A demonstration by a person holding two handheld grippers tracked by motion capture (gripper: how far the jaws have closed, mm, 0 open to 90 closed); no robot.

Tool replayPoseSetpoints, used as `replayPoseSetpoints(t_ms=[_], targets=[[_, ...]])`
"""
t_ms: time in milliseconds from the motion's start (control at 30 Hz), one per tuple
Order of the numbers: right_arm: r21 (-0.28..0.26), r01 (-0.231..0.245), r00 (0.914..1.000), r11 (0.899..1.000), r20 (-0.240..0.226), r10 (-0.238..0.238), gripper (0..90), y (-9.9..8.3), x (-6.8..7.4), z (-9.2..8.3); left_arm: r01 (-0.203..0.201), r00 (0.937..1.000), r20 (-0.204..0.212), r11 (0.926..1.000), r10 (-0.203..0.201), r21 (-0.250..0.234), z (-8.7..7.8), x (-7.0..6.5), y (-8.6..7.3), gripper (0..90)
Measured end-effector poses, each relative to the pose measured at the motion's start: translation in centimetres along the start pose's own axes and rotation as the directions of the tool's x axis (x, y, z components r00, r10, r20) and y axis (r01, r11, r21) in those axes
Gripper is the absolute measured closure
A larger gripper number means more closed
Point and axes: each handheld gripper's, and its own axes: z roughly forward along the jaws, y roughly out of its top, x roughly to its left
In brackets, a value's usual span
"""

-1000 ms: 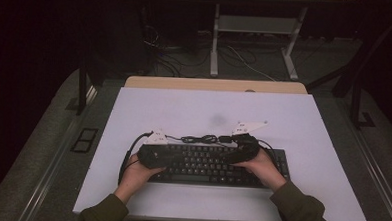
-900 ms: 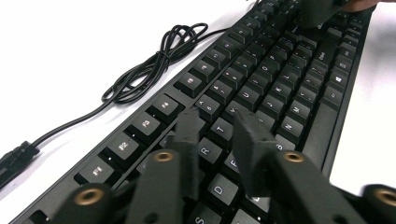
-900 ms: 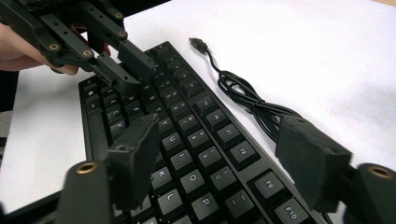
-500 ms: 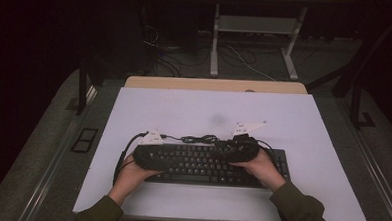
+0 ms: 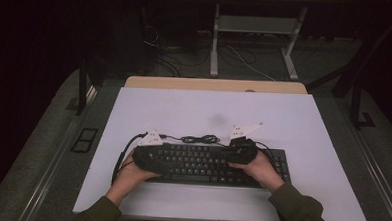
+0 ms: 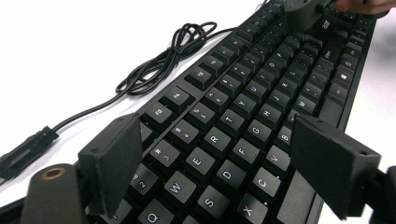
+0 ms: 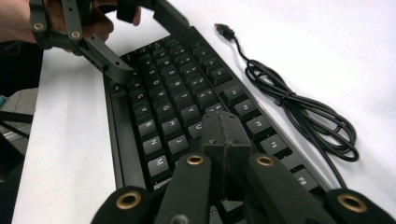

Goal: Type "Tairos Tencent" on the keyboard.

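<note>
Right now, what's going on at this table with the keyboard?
A person sits at a white table with a hand-held gripper in each hand, both over a black keyboard. The left gripper has its jaws wide open across the keys at the keyboard's left end. The right gripper is shut, its tips just above the keys. The keyboard's cable lies coiled and unplugged behind it.

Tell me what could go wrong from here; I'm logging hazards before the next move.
1. The left tongs stand open astride the keyboard; closing could slip off the keycaps or pop one.
2. The right tongs, shut, hover over the keys and may press some.
3. The loose coiled cable beside the keyboard could snag if it is moved.
</note>
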Motion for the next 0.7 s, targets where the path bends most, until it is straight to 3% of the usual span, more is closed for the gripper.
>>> replayPoseSetpoints(t_ms=[400, 700], targets=[[0.061, 0.046, 0.9989, 0.997, -0.004, -0.046, 89.2, -0.2, 0.5, 1.2, 0.004, 1.0, -0.002, 1.0, -0.004, -0.004, -0.1, 0.0, 0.0, 13.9], [0.104, 0.052, 0.9984, 0.993, 0.015, -0.054, 89.3, -0.3, 0.6, 1.7, 0.003, 1.0, 0.0, 1.0, -0.003, -0.007, 0.0, 0.0, 0.0, 13.9]])
